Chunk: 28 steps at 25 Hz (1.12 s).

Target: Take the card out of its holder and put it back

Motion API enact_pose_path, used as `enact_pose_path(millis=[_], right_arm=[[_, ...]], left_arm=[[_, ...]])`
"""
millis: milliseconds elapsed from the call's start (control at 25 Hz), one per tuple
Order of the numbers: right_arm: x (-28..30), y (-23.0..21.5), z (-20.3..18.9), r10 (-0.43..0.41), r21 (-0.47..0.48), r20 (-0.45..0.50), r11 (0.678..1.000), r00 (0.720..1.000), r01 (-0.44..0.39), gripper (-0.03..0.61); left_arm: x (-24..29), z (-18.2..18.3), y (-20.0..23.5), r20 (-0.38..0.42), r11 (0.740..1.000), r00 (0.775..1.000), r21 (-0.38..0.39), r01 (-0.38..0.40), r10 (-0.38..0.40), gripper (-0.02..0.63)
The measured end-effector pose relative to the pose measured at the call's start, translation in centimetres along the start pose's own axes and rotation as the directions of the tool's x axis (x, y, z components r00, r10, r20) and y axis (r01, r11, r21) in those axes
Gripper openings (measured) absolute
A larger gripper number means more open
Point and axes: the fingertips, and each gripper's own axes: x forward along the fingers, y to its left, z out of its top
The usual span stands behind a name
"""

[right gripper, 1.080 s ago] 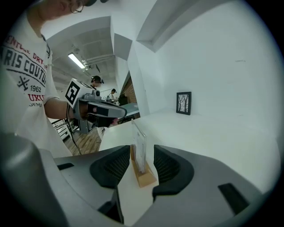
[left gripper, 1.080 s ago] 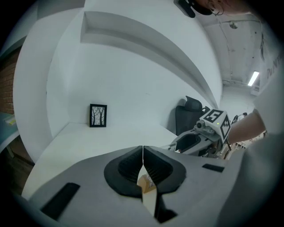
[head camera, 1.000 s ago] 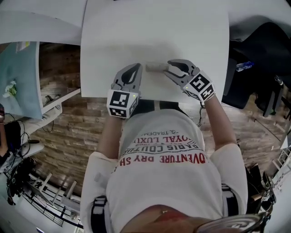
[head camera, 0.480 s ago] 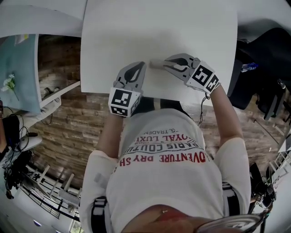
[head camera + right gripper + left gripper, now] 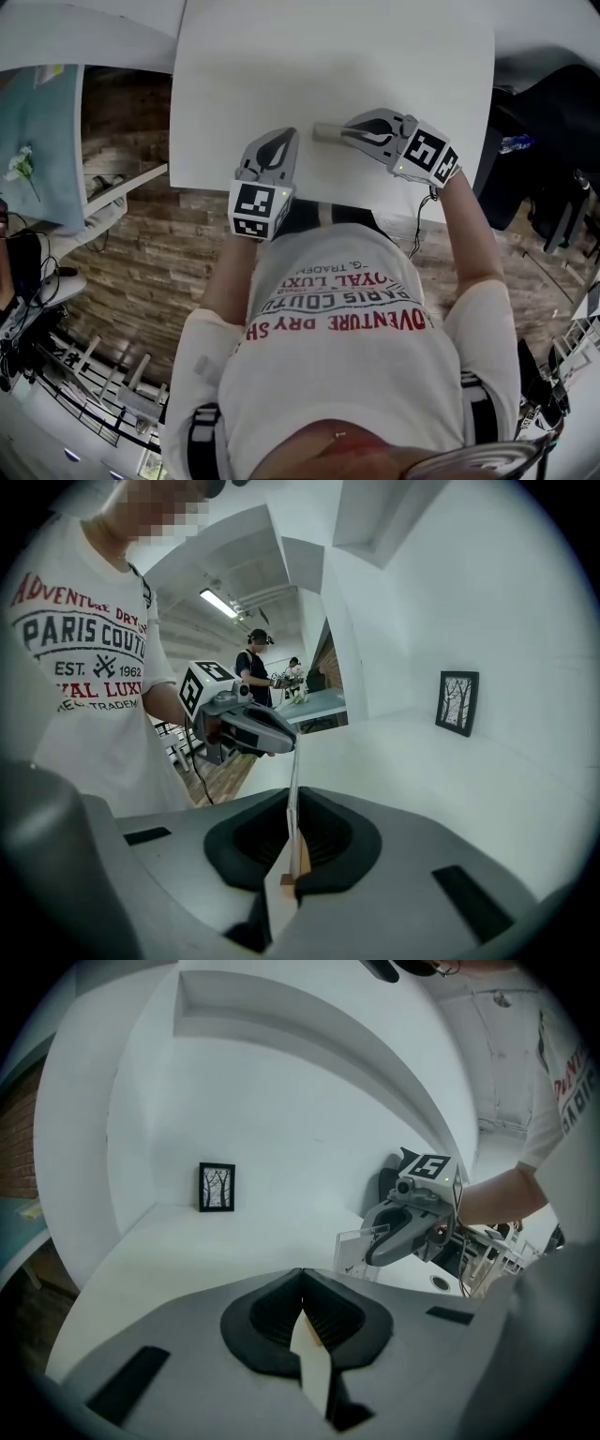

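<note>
A clear card holder [image 5: 323,132] stands on the white table [image 5: 328,56] near its front edge, and a pale card seems to sit inside it. In the left gripper view the card holder [image 5: 352,1251] shows as an upright clear sheet. My right gripper [image 5: 339,132] reaches in from the right; its jaws are closing and its pads press on the holder's thin top edge [image 5: 293,789]. My left gripper [image 5: 280,141] rests just left of the holder, jaws shut with nothing between them. Its tip [image 5: 287,745] almost touches the sheet.
A small black-framed picture [image 5: 217,1187] leans against the far wall. A dark chair [image 5: 544,122] stands off the table's right side and a teal table [image 5: 42,141] off its left. Other people [image 5: 255,658] stand far behind.
My right gripper's jaws have come together from wide open onto the holder's top edge. The left gripper has stayed where it was.
</note>
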Motion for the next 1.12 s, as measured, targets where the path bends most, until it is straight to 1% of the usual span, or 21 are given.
enact_pose_path(millis=[200, 280, 400, 560, 680, 760, 880, 1000, 1120], right_arm=[[-0.6, 0.1, 1.7, 0.011, -0.027, 0.005, 1.000, 1.000, -0.011, 0.037], [-0.9, 0.2, 2.6, 0.008, -0.038, 0.011, 0.999, 1.000, -0.007, 0.037], [-1.4, 0.5, 3.8, -0.011, -0.049, 0.026, 0.999, 1.000, 0.012, 0.037], [-2.3, 0.5, 5.4, -0.071, -0.042, 0.068, 0.996, 0.995, 0.074, 0.037], [-3.5, -0.2, 5.4, -0.177, -0.003, 0.058, 0.984, 0.982, 0.178, 0.037], [-4.3, -0.5, 5.0, -0.261, 0.017, 0.043, 0.965, 0.964, 0.260, 0.037], [-5.3, -0.9, 4.3, -0.375, 0.085, 0.057, 0.925, 0.925, 0.370, 0.037], [-6.5, -1.0, 3.5, -0.472, 0.171, 0.094, 0.875, 0.877, 0.453, 0.037], [-7.9, -1.3, 2.8, -0.569, 0.241, 0.114, 0.811, 0.815, 0.533, 0.037]], left_arm=[[-0.8, 1.0, 1.4, 0.044, 0.996, 0.998, -0.082, -0.035, 0.039, 0.025], [-1.1, 1.5, 1.6, 0.058, 0.996, 0.998, -0.078, -0.035, 0.039, 0.025], [-1.6, 2.2, 1.6, 0.076, 0.998, 0.996, -0.050, -0.032, 0.036, 0.025], [-2.4, 3.4, 1.8, 0.122, 0.998, 0.991, -0.051, -0.046, 0.052, 0.025], [-2.5, 4.5, 1.4, 0.140, 0.998, 0.988, -0.048, -0.052, 0.058, 0.025], [-2.7, 5.3, 0.9, 0.153, 0.998, 0.987, -0.042, -0.046, 0.052, 0.025], [-2.9, 6.3, 0.2, 0.174, 0.999, 0.984, -0.033, -0.032, 0.037, 0.025], [-2.8, 7.4, -0.7, 0.192, 0.999, 0.981, -0.016, -0.028, 0.031, 0.025], [-2.5, 8.6, -1.7, 0.210, 1.000, 0.977, 0.014, -0.028, 0.025, 0.025]])
